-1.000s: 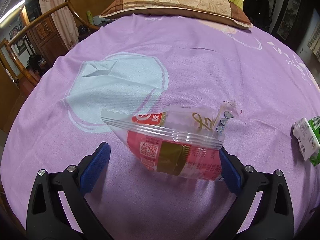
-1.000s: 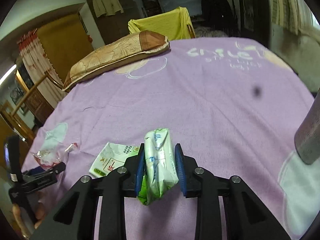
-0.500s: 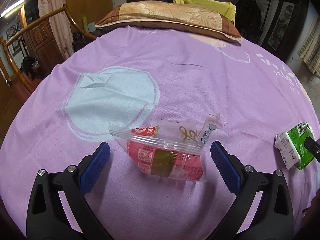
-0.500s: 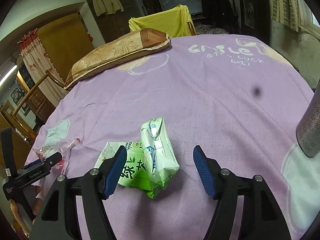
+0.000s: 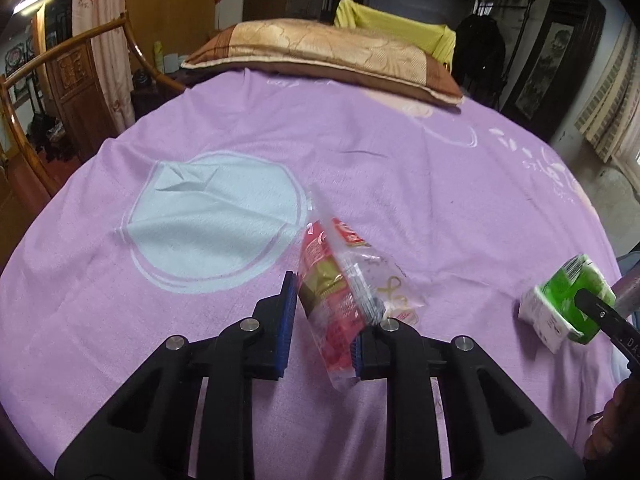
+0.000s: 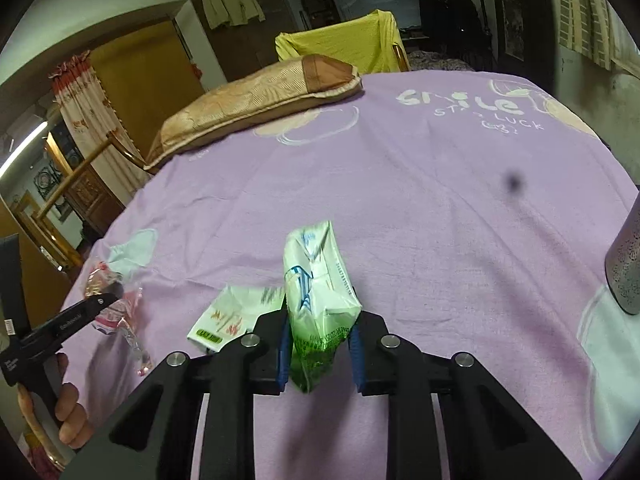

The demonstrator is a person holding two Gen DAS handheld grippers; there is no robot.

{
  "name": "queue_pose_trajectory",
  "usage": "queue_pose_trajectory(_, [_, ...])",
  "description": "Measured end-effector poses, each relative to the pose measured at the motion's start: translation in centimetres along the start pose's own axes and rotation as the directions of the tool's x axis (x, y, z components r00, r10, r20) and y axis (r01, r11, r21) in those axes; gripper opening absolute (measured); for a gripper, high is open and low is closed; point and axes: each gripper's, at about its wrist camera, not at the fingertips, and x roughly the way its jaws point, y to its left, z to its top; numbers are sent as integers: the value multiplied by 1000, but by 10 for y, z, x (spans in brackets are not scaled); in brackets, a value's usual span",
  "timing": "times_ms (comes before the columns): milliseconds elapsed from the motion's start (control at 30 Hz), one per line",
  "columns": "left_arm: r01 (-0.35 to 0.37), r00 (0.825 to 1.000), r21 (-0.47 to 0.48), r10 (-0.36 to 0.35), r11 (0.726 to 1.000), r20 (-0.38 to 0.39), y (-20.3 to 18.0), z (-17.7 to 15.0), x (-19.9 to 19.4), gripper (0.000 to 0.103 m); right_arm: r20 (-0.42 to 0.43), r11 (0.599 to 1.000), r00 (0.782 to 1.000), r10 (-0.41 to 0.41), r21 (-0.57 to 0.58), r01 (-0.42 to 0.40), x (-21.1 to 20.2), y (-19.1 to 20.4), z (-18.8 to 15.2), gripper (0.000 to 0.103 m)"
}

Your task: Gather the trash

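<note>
My left gripper (image 5: 322,328) is shut on a red and clear plastic snack wrapper (image 5: 340,280), which stands on edge between the blue pads above the purple bedsheet (image 5: 400,184). My right gripper (image 6: 320,350) is shut on a green and white carton (image 6: 318,284), held upright. The carton also shows at the right of the left wrist view (image 5: 564,302). A second flattened green and white carton (image 6: 230,318) lies on the sheet just left of the right gripper. The wrapper and the left gripper show at the left of the right wrist view (image 6: 108,300).
A brown and gold pillow (image 5: 320,56) lies at the far end of the bed. A grey metal cylinder (image 6: 626,268) stands at the right edge. A wooden bed rail (image 5: 48,64) and cabinet stand to the left. A yellow-draped chair (image 6: 344,44) stands behind the pillow.
Both grippers were open half a second ago and have closed. The left one now grips the wrapper, turned on edge. The right one has gripped the carton again.
</note>
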Motion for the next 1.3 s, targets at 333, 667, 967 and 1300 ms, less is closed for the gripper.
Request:
queue_pose_trajectory(333, [43, 998, 52, -45, 998, 46, -9, -11, -21, 25, 45, 994, 996, 73, -80, -70, -31, 27, -9, 24])
queue_pose_trajectory(667, [102, 994, -33, -100, 994, 42, 9, -51, -63, 24, 52, 984, 988, 145, -113, -138, -54, 38, -22, 24])
queue_pose_trajectory(967, [67, 990, -43, -61, 997, 126, 30, -77, -130, 24, 74, 979, 982, 172, -125, -162, -65, 42, -33, 23])
queue_pose_trajectory(1300, [43, 997, -59, -39, 997, 67, -9, -28, -76, 97, 69, 982, 983, 168, -94, -161, -63, 35, -34, 20])
